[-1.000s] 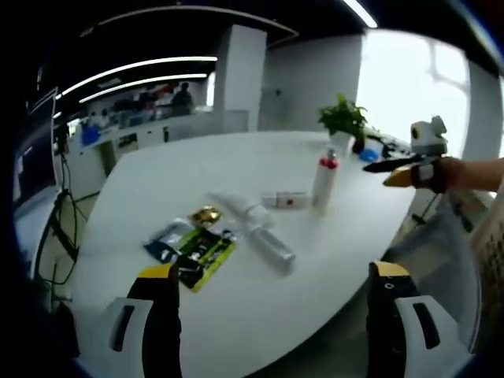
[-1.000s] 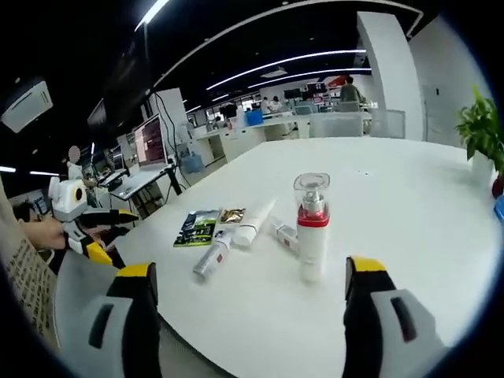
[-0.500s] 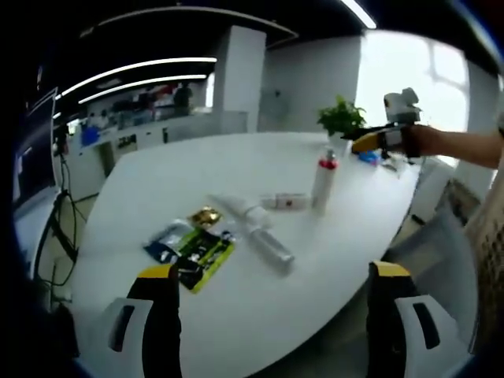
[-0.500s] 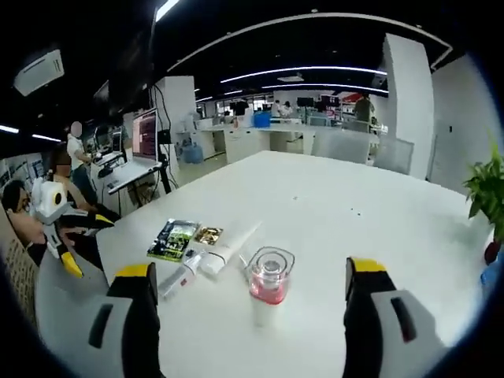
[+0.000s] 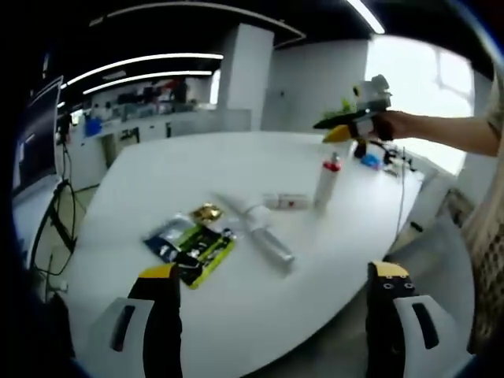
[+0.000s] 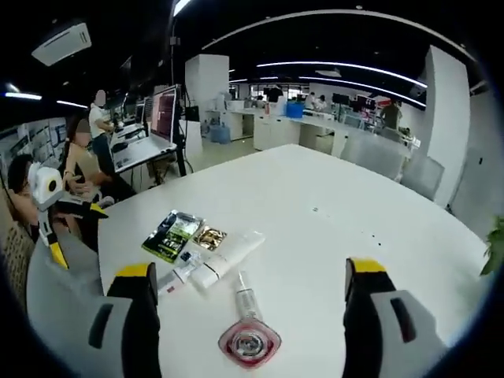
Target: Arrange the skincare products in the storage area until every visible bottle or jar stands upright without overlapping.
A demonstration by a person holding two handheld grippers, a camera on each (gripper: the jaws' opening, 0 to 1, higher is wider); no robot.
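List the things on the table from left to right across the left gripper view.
Green and black sachets → gold packet → lying clear bottle → small lying tube with red label → upright red-collared pump bottle.

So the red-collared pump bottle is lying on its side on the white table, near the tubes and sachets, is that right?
Not quite. The red-collared pump bottle stands upright on the white table, as the left gripper view shows. The rest holds: it is near the tubes and sachets, which do lie flat.
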